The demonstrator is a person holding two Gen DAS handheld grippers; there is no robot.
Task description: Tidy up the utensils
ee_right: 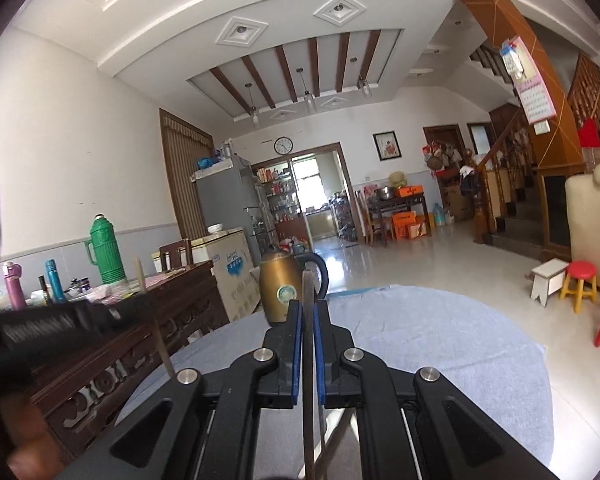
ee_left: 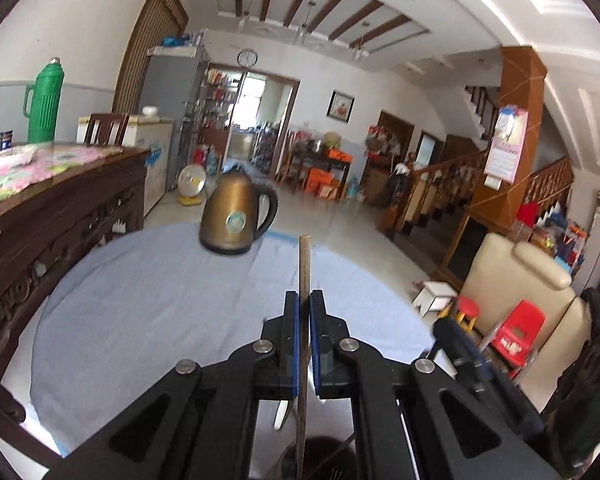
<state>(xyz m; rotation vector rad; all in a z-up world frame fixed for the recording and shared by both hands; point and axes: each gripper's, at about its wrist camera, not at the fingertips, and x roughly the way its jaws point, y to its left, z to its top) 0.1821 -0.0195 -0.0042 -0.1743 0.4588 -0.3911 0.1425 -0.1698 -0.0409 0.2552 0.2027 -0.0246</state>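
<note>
Left wrist view: the left gripper (ee_left: 304,300) points forward over a round desk (ee_left: 140,300) covered with a pale blue cloth. Its blue-padded jaws are pressed nearly together on a thin, straight wooden chopstick (ee_left: 304,264), which stands upright between them. The stick's squared top rises above the fingertips, and its lower part runs down toward a dark round container (ee_left: 320,456) at the bottom edge, only partly visible. A small white object, possibly a spoon, shows just behind the jaws; it is too hidden to name with certainty. A bronze electric kettle (ee_left: 236,220) stands at the far side of the desk, well apart from the gripper.

Right wrist view: the right gripper (ee_right: 309,308) also has its jaws drawn narrow, clamped on a darker upright chopstick (ee_right: 308,284). The stick passes down between the pads and out of sight at the bottom edge. The same kettle (ee_right: 282,288) stands beyond the fingertips. At the left, the other gripper's black body is seen with its pale stick.

Each chopstick looks light, stiff and smooth, so it will likely pivot or slide if pinched loosely. Holding near the middle, as both grippers seem to, should keep it from swinging. Both sticks appear lifted above the desk, probably close to the container meant to hold them.
</note>
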